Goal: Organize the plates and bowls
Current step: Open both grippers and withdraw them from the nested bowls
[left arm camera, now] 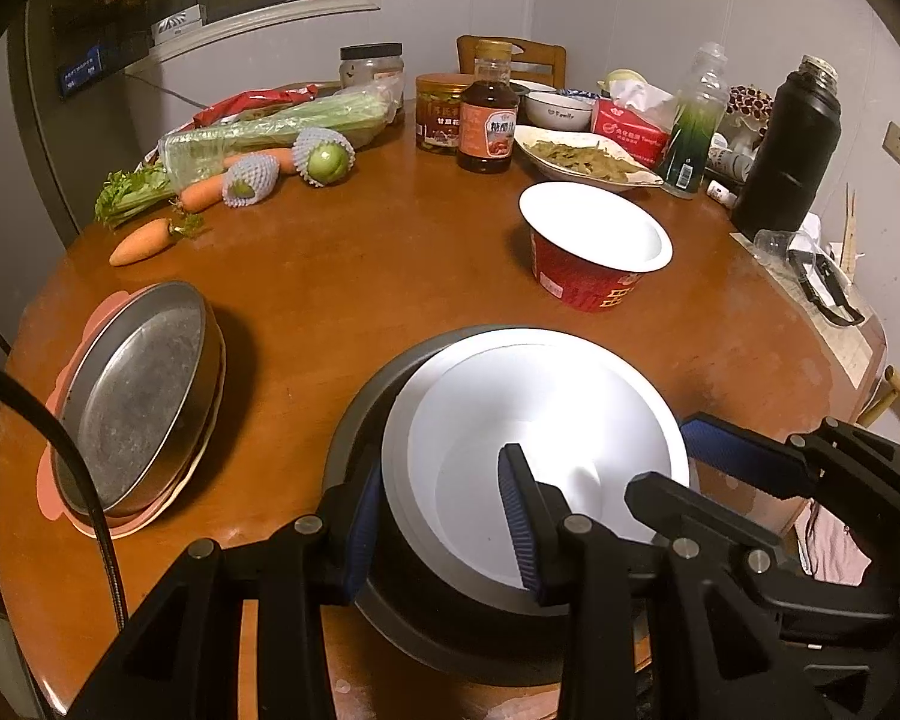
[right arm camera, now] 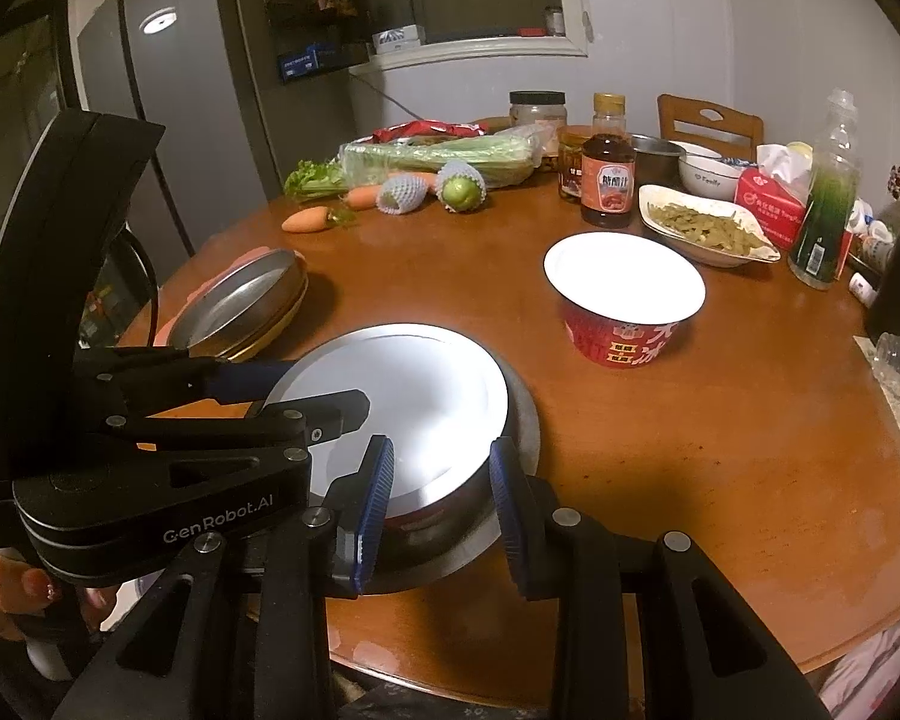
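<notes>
Our left claw (left arm camera: 444,516) stands narrow and pinches the near-left wall of the white bowl (left arm camera: 540,438): one pad outside the rim, the other inside. Our right claw (right arm camera: 444,510) is likewise narrow, clamped across the near rim of the same white bowl (right arm camera: 402,402), with the grey metal bowl (right arm camera: 522,420) nested beneath it. In the left wrist view the right claw (left arm camera: 660,474) enters from 4 o'clock and meets the bowl's rim there. The stacked pair sits at the near edge of the round wooden table (left arm camera: 360,276).

At 9 o'clock from the stack, a steel pan (left arm camera: 138,396) lies tilted on a pink plate (left arm camera: 60,396). At 1 o'clock stands a red paper cup bowl (left arm camera: 594,246), well apart. Farther back are a dish of greens (left arm camera: 582,159), a sauce bottle (left arm camera: 489,114), a white bowl with lettering (left arm camera: 558,108) and a black flask (left arm camera: 792,150). Carrots (left arm camera: 141,243) and celery (left arm camera: 258,138) lie at 11 o'clock. A grey wall and window frame (left arm camera: 258,18) close the room behind.
</notes>
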`<state>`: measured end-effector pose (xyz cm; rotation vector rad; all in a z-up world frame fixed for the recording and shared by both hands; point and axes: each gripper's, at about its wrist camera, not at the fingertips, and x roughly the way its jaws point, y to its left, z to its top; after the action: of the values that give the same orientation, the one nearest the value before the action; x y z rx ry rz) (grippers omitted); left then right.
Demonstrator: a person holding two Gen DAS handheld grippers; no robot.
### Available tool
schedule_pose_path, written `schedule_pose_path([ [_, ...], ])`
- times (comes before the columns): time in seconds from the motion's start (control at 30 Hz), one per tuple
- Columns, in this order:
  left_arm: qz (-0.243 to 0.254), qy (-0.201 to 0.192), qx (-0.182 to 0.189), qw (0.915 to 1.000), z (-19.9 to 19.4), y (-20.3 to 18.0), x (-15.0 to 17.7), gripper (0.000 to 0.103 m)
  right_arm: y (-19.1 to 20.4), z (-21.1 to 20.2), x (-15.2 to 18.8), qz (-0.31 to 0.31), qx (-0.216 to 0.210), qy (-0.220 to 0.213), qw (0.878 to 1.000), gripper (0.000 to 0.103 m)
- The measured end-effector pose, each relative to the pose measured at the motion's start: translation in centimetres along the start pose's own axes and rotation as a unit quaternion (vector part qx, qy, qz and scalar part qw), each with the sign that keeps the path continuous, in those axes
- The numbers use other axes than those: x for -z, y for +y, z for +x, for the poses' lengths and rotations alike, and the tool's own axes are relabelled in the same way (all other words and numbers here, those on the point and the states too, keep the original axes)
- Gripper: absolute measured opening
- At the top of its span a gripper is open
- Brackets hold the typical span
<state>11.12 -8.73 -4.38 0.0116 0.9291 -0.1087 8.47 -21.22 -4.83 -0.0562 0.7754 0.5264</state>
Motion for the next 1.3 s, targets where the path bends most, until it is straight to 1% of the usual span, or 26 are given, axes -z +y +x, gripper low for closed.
schedule_pose_path([
  [0.23,-0.001,-0.003,-0.002,1.0000,0.2,0.1,0.1,0.038,0.0,0.4,0.1,-0.001,-0.001,-0.002,1.000,0.035],
  [0.47,-0.001,0.000,-0.003,1.0000,0.5,0.3,0.3,0.038,0.1,0.6,0.3,-0.005,0.007,0.000,1.000,0.035],
  [0.7,-0.004,-0.009,-0.003,0.9999,0.1,0.5,0.3,0.038,0.2,0.4,0.2,-0.003,0.009,-0.004,1.000,0.036],
  [0.77,-0.005,-0.012,-0.005,0.9999,-0.2,0.5,0.3,0.039,0.1,0.2,0.1,-0.002,0.009,-0.005,1.000,0.039],
  [0.83,-0.007,-0.014,-0.003,0.9999,-0.5,0.6,0.3,0.039,-0.1,0.1,0.0,0.001,0.011,-0.006,1.000,0.039],
  [1.03,-0.009,-0.021,-0.012,0.9997,-1.5,0.8,0.5,0.046,-0.3,-0.5,-0.1,0.007,0.019,-0.009,1.000,0.040],
  [1.13,-0.023,-0.026,-0.015,0.9993,-2.2,1.6,0.6,0.050,-0.4,-0.9,-0.1,0.013,0.021,-0.013,1.000,0.041],
  [1.2,-0.032,-0.035,-0.020,0.9987,-2.9,2.0,0.8,0.058,-0.5,-1.1,-0.1,0.016,0.023,-0.016,0.999,0.041],
  [1.3,-0.036,-0.033,-0.020,0.9986,-3.5,2.4,1.3,0.060,-1.1,-1.6,-0.3,0.029,0.029,-0.020,0.999,0.048],
])
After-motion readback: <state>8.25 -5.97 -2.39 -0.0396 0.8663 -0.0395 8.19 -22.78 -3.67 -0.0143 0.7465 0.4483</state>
